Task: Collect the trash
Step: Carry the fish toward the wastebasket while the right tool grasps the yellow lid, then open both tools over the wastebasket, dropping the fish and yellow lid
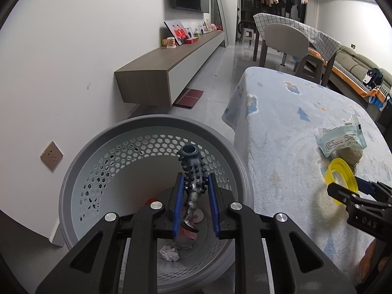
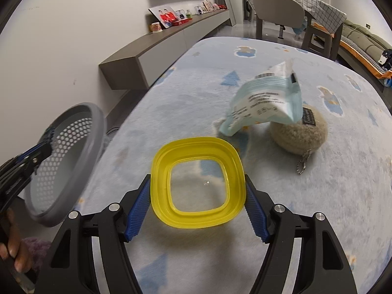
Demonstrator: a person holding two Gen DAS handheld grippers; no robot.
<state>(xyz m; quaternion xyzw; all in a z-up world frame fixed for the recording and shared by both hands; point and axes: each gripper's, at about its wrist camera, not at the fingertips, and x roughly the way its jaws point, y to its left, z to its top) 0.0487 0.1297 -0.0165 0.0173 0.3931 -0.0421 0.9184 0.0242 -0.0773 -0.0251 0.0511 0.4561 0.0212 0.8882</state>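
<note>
My left gripper (image 1: 195,183) hovers over the grey perforated trash basket (image 1: 80,161). A dark studded rubber tube (image 1: 193,174) stands upright between its blue pads; the pads seem slightly apart from it. Crumpled paper (image 1: 169,253) lies in the basket. My right gripper (image 2: 197,191) is shut on a yellow plastic lid (image 2: 196,152) just above the blue blanket-covered table (image 2: 318,208). The lid also shows in the left wrist view (image 1: 341,171). A pale blue wrapper (image 2: 264,103) leans on a beige fuzzy ball (image 2: 301,134).
The basket (image 2: 98,132) stands on the floor left of the table edge. A low wall cabinet (image 1: 156,73) runs along the white wall. A chair (image 1: 284,39), a covered table and a sofa (image 1: 355,68) stand farther back.
</note>
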